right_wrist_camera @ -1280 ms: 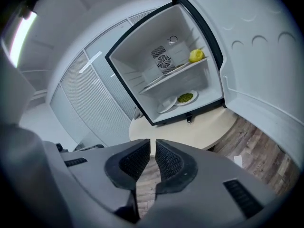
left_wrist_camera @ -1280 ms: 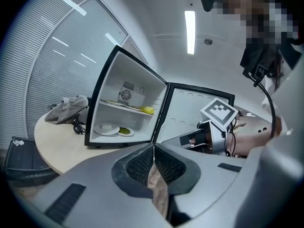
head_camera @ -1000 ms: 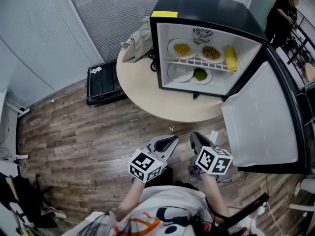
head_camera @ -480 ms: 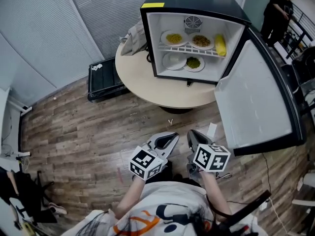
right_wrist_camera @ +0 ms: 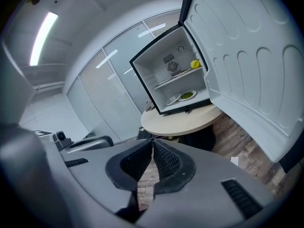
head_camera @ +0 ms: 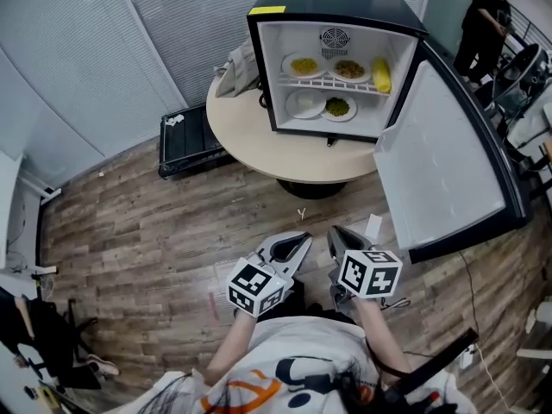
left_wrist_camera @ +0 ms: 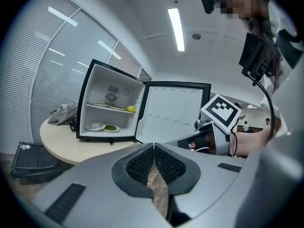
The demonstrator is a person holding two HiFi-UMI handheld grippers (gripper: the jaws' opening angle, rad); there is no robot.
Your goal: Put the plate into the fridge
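Plate (head_camera: 306, 103), white and bare, on the bottom level inside the open fridge (head_camera: 338, 7), just beside a plate of green food (head_camera: 337, 107); fridge on a round table (head_camera: 250, 141). Left gripper (head_camera: 302, 241) and right gripper (head_camera: 335, 233) side by side over the wooden floor (head_camera: 172, 222), well apart from the fridge, each clenched tight on nothing.

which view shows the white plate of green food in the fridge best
The head view: it looks down into the open black fridge, so the white plate of green food shows whole on the lower shelf. Both gripper views show the plate far off, small and nearly edge-on.
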